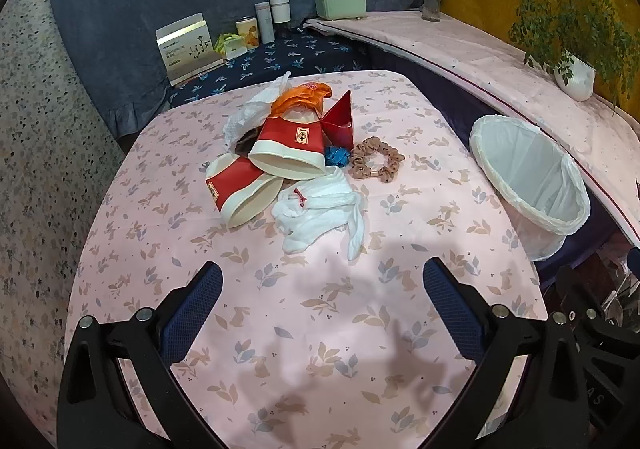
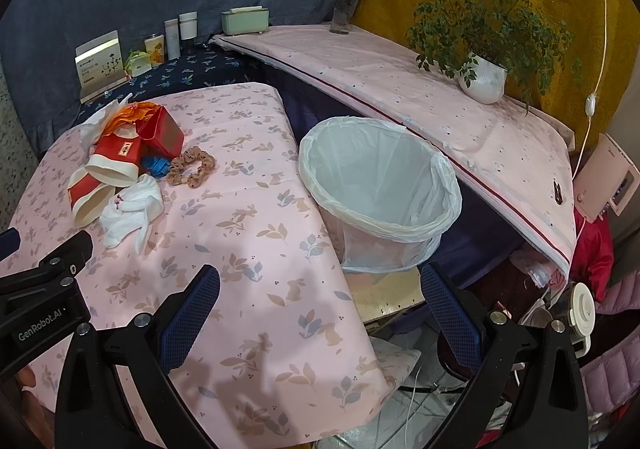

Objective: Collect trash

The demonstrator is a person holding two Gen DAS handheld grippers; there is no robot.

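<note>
Left gripper (image 1: 322, 281) spread wide, nothing between blue pads, low centre of left wrist view above pink rabbit-print tablecloth (image 1: 320, 349). Trash heap mid-frame, left to right: two red-and-cream paper cups (image 1: 286, 147), white crumpled cloth (image 1: 320, 209), red carton (image 1: 340, 119), tan scrunchie (image 1: 376, 163). White-lined bin (image 1: 528, 177) right edge. Right gripper (image 2: 320, 283) also spread, empty, bin (image 2: 380, 185) just above it at centre.
</note>
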